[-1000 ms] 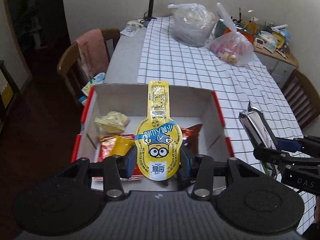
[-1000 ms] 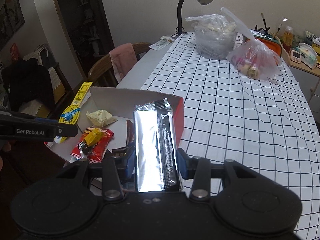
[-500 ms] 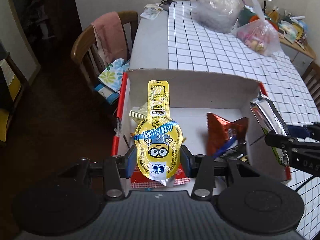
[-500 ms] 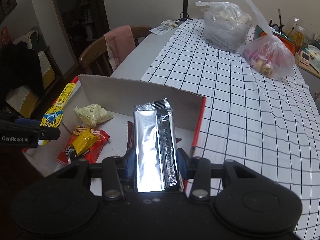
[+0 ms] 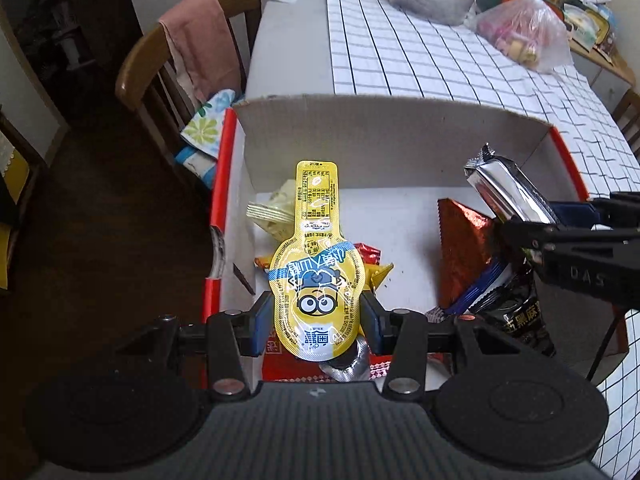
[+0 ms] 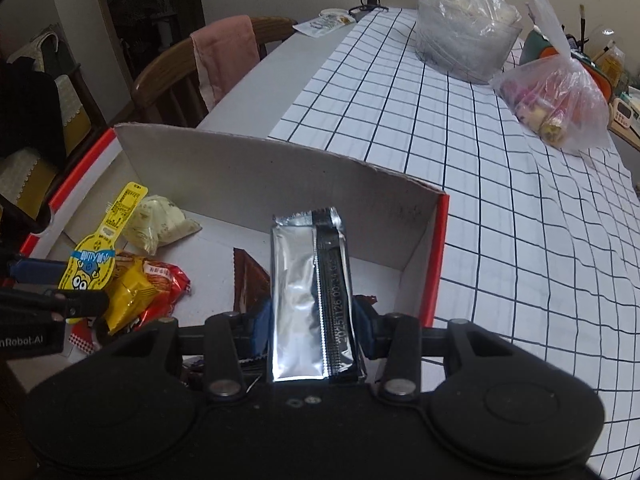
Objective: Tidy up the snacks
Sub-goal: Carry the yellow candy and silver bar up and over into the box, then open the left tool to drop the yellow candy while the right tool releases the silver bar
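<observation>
Yellow pouch [image 5: 318, 300] with a cartoon face sits clamped between the left gripper [image 5: 318, 316] pads at its wide lower body, neck pointing away, hanging over the near-left part of the cardboard box [image 5: 384, 128]. Silver foil packet [image 6: 310, 300] is pinched low across its width by the right gripper [image 6: 312, 320], over the box's near-right corner. Both look light and soft — film crinkles, foil is slick, so a grip on the flat body beats the thin sealed ends; the pouch probably squashes if squeezed hard. Loose in the box: red-yellow wrappers [image 6: 154, 284], pale bag [image 6: 160, 224], brown-red foil triangle [image 5: 464, 248], black packet [image 5: 520, 316]. Near box floor is hidden by both rigs — lower packet ends cut off. Farther out, checked tablecloth [image 6: 460, 152] and plastic bags [image 6: 556, 96], contents unclear.
</observation>
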